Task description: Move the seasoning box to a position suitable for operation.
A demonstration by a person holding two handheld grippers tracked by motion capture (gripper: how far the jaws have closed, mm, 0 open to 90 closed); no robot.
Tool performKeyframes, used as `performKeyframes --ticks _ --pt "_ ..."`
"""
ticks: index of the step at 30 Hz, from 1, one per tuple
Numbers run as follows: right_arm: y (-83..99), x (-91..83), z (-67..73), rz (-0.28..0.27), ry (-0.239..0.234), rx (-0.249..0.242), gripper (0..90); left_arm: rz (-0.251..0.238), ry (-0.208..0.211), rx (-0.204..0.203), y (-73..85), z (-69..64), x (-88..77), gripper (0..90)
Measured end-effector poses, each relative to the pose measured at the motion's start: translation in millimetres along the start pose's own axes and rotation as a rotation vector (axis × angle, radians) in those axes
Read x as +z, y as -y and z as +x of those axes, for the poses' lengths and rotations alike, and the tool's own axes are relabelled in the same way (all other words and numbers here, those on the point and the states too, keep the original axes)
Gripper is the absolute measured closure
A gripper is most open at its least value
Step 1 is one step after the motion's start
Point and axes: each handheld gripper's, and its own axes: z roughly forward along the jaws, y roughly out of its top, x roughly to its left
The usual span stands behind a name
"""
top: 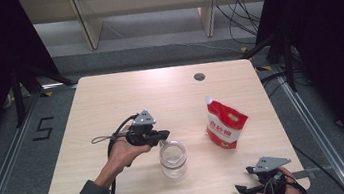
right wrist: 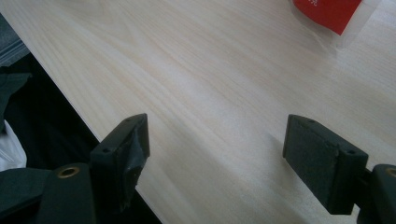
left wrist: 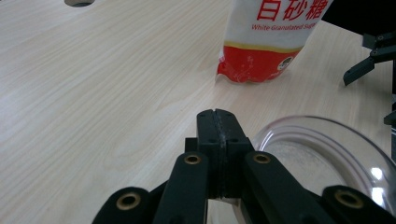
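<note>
Keep the left gripper [left wrist: 218,122] fully closed, empty, beside the glass jar [top: 173,158]; right gripper [right wrist: 217,149] waits wide open, empty.

A clear round glass jar [top: 173,158] is standing on the pale wooden bench [top: 110,100]. A red-and-white sugar pouch [top: 225,122] is standing to its right, slightly farther back.

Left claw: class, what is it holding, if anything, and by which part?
Nothing: the left claw is shut on itself, beside the clear jar's rim.
</note>
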Motion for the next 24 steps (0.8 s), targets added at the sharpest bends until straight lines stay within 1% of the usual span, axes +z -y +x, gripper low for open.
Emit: performKeyframes --ticks 1,2,3,5,6,7,10,12,15,16,17,18,19,20,21,22,23,24 --pt "-0.1 0.3 -0.5 -0.005 0.003 -0.008 23.8 -0.001 -0.002 -0.004 1.9 -0.4 -2.5 89.1" --pt "-0.1 0.3 -0.4 -0.005 0.003 -0.007 23.8 -0.007 0.006 -0.002 3.8 0.1 -4.2 89.1" --pt "-0.1 0.3 -0.5 -0.005 0.003 -0.007 23.9 -0.006 -0.003 -0.011 6.2 -1.2 -7.3 89.1" --pt "-0.1 0.3 -0.7 -0.005 0.003 -0.004 23.8 -0.01 -0.007 -0.007 9.5 -2.3 -11.1 89.2" --pt "0.0 0.3 -0.8 -0.005 0.005 -0.005 23.8 -0.014 -0.007 -0.01 11.8 -2.7 -13.2 89.2" --pt "0.0 0.1 -0.6 -0.003 0.004 -0.004 23.9 -0.028 -0.007 -0.015 16.7 -5.1 -17.1 89.2" --pt "-0.1 0.3 -0.7 -0.004 0.006 -0.006 23.9 -0.038 -0.007 -0.013 21.3 -8.2 -21.4 89.2" --pt "-0.1 0.5 -0.7 -0.004 0.006 -0.006 23.9 -0.05 -0.007 -0.036 25.4 -12.1 -24.5 89.2" --pt "-0.3 0.4 -0.4 -0.005 0.004 -0.008 24.0 -0.034 -0.017 0.0 30.5 -13.4 -32.4 89.1" --pt "-0.3 0.4 -0.4 -0.005 0.004 -0.008 24.0 -0.034 -0.017 0.0 30.5 -13.4 -32.4 89.1" --pt "-0.3 0.6 -0.4 -0.004 0.004 -0.007 24.1 -0.04 -0.007 -0.009 31.5 -13.2 -33.3 89.1" --pt "-0.3 0.6 -0.4 -0.004 0.004 -0.007 24.1 -0.044 -0.017 -0.034 33.5 -14.8 -34.4 89.1" --pt "-0.3 0.7 -0.5 -0.003 0.004 -0.007 24.1 -0.047 -0.007 -0.031 34.4 -14.0 -35.3 89.0" --pt "-0.4 0.8 -0.4 -0.004 0.004 -0.006 24.0 -0.042 -0.006 -0.023 34.9 -13.4 -36.5 88.9" --pt "-0.4 0.8 -0.5 -0.004 0.004 -0.006 24.0 -0.049 -0.018 -0.033 36.0 -14.3 -37.2 89.0" --pt "-0.4 0.8 -0.5 -0.004 0.004 -0.005 24.0 -0.049 -0.005 -0.019 36.5 -13.0 -38.1 88.9" --pt "-0.4 0.8 -0.6 -0.004 0.005 -0.005 24.0 -0.048 -0.02 -0.043 37.6 -14.8 -39.0 88.8" --pt "-0.3 0.8 -0.6 -0.004 0.005 -0.005 24.0 -0.051 -0.014 -0.04 38.2 -14.6 -39.3 88.8"
